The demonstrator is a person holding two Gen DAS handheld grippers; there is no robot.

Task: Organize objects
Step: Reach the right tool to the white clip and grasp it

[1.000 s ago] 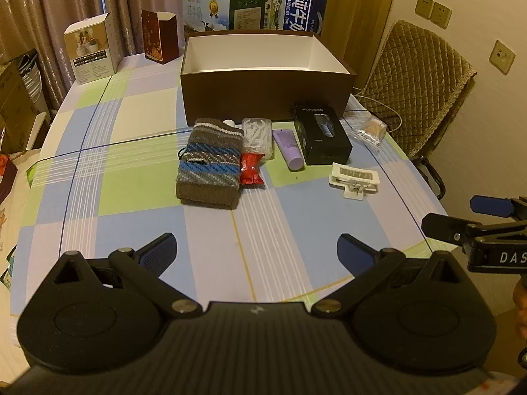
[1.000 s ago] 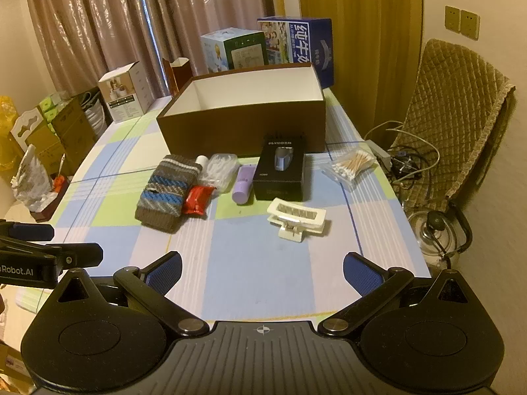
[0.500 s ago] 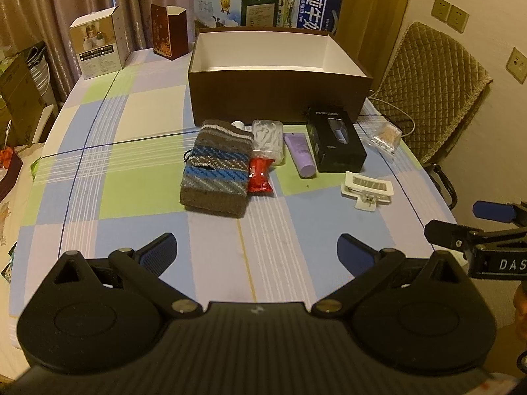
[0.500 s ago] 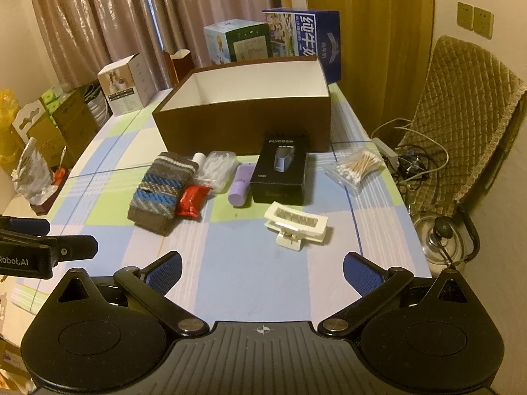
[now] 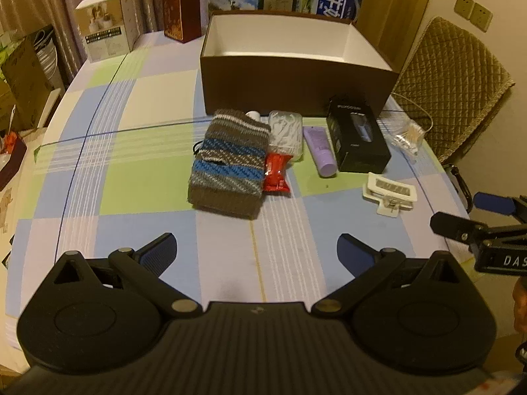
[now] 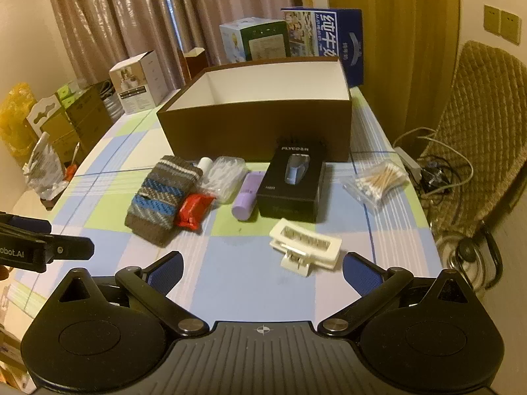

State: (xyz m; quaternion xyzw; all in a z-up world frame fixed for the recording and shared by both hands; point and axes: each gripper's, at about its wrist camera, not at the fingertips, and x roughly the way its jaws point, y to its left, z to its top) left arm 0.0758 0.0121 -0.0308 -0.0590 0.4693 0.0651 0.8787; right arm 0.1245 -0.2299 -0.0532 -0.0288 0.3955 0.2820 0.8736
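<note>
We note both grippers have advanced toward the items since the earlier frame; left gripper and right gripper fingers are released, empty. The hair clip lies on the checked surface, before the brown box; curtains behind.

pouch brn/blu striped | tube lilac | packet red | clip wht

A white-capped bottle lies mostly hidden behind the knitted pouch (contents unreadable).
</note>
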